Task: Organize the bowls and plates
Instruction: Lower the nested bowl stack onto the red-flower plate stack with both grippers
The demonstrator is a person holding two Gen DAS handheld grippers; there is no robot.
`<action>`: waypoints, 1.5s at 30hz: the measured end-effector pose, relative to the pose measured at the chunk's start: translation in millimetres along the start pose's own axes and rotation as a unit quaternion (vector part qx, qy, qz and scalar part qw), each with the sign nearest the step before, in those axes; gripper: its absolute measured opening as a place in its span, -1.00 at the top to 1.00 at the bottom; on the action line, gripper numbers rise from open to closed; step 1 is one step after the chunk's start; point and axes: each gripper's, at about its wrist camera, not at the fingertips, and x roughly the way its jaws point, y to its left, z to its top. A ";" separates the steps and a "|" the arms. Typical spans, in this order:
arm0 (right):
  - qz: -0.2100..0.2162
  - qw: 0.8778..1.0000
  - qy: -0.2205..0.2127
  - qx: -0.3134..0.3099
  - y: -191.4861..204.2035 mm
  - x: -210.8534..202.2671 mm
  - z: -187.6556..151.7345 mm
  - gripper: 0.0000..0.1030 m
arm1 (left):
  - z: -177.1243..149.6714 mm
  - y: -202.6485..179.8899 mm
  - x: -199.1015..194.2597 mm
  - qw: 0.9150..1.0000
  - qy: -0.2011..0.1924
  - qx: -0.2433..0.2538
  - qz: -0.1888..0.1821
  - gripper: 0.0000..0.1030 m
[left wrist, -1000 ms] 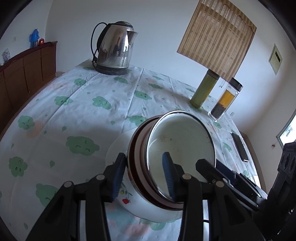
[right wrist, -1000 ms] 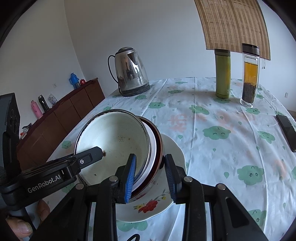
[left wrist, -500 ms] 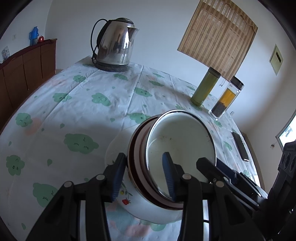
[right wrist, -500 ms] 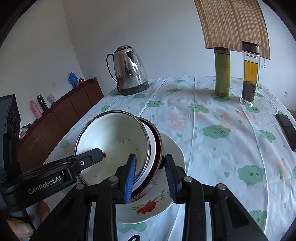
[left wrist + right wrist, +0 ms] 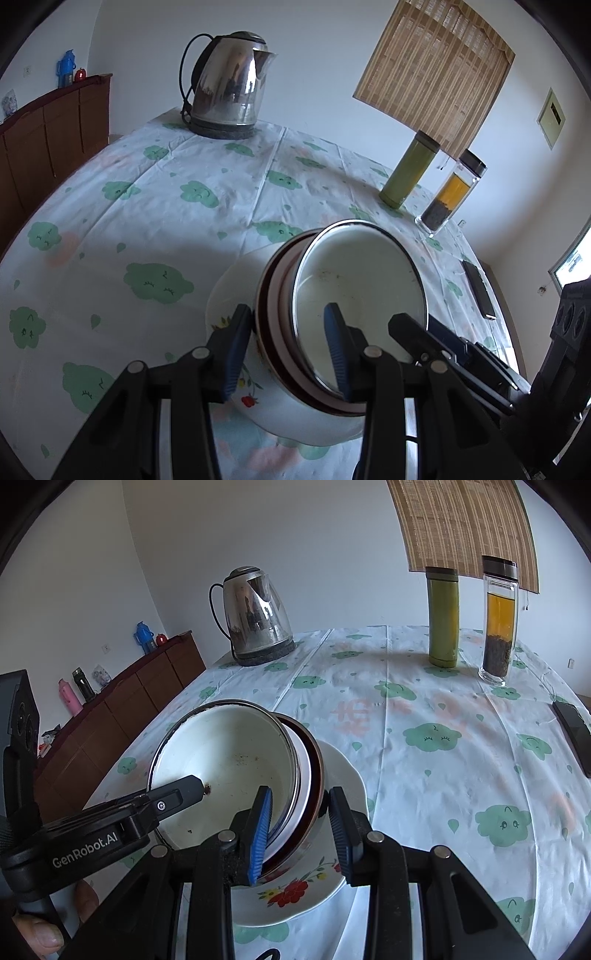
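Note:
A stack of nested bowls (image 5: 354, 295) (image 5: 229, 768), a white metal-rimmed one inside brown-rimmed ones, sits on a white flowered plate (image 5: 236, 295) (image 5: 343, 775). My left gripper (image 5: 286, 350) is shut on the near rim of the stack, one finger inside the top bowl and one outside. My right gripper (image 5: 301, 827) is shut on the opposite rim the same way. Each gripper shows in the other's view. The stack and plate appear lifted and tilted above the table.
A steel kettle (image 5: 229, 96) (image 5: 255, 616) stands at the far side of the cloud-print tablecloth (image 5: 147, 206). A green flask (image 5: 442, 616) and a tea bottle (image 5: 498, 620) stand far right. A black phone (image 5: 574, 734) lies at the right edge. A wooden sideboard (image 5: 122, 705) is left.
Both grippers keep their hold on the bowl stack. The kettle and table have shifted slightly in view, so the stack has moved a little forward.

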 end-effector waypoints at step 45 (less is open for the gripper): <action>0.001 0.999 -0.024 -0.030 1.1 -3.7 -10.7 0.28 | -0.1 0.4 3.3 1.000 -0.006 0.007 0.002 0.18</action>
